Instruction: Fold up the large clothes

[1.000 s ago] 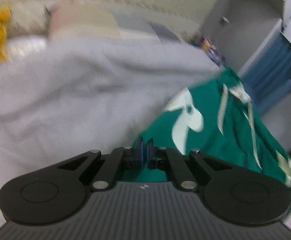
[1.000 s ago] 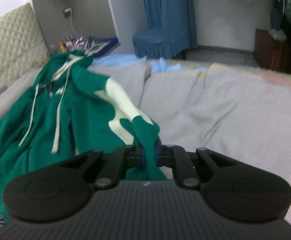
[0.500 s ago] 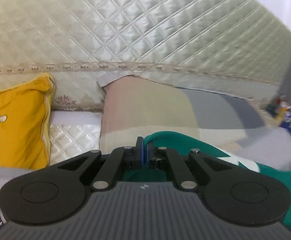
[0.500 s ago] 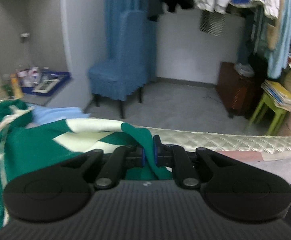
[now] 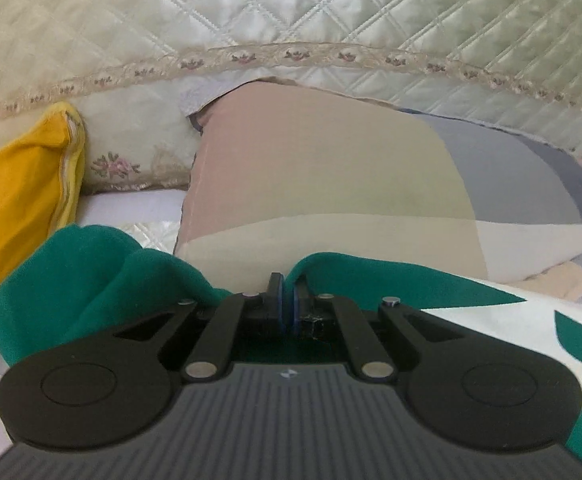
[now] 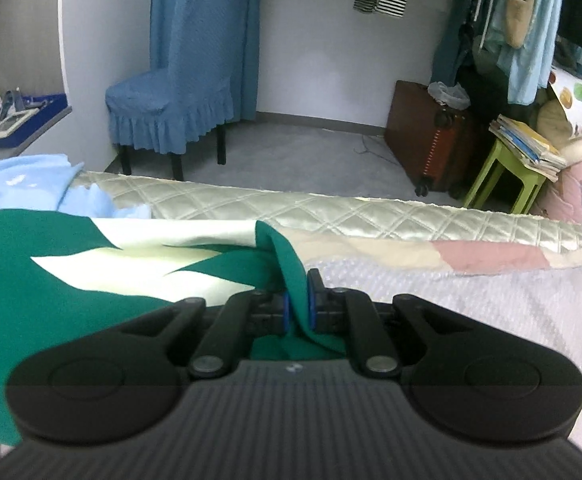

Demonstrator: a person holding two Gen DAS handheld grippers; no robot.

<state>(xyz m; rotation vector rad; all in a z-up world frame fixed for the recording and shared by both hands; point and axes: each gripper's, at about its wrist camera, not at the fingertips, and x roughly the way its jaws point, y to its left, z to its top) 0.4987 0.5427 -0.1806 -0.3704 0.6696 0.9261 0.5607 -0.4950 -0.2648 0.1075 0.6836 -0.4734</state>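
A large green hoodie with cream patches is held by both grippers. In the left wrist view my left gripper (image 5: 288, 300) is shut on a green edge of the hoodie (image 5: 87, 276), which bunches to the left and stretches right. In the right wrist view my right gripper (image 6: 298, 298) is shut on a green fold of the hoodie (image 6: 71, 280), which stretches off to the left above the bed.
Left view: a patchwork pillow (image 5: 331, 184), a yellow pillow (image 5: 15, 200) and the quilted headboard (image 5: 291, 12). Right view: the grey bedspread (image 6: 471, 304), a light blue garment (image 6: 23, 176), a blue chair (image 6: 179, 92), a brown suitcase (image 6: 427, 132) and a green stool (image 6: 503, 168).
Both grippers have lifted and swung with the hoodie: the left view turned from the bedspread to the headboard and pillows, the right from the bed surface to the room beyond the bed's edge.
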